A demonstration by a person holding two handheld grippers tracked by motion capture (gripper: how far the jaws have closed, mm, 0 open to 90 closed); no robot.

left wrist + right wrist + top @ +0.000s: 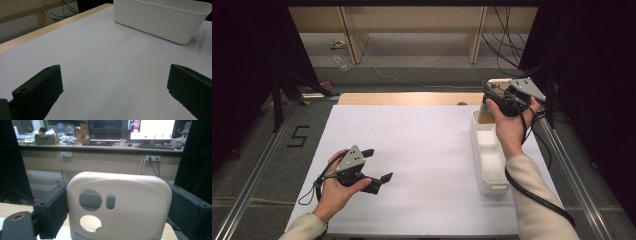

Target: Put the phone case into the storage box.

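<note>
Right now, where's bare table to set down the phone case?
Widest free patch: the white table sheet between the open left tool and the white bin. A bare strip also runs along the wooden far edge. It is crowded at the right: the right tool, shut on the beige phone case, hangs over the bin's far end.
</note>
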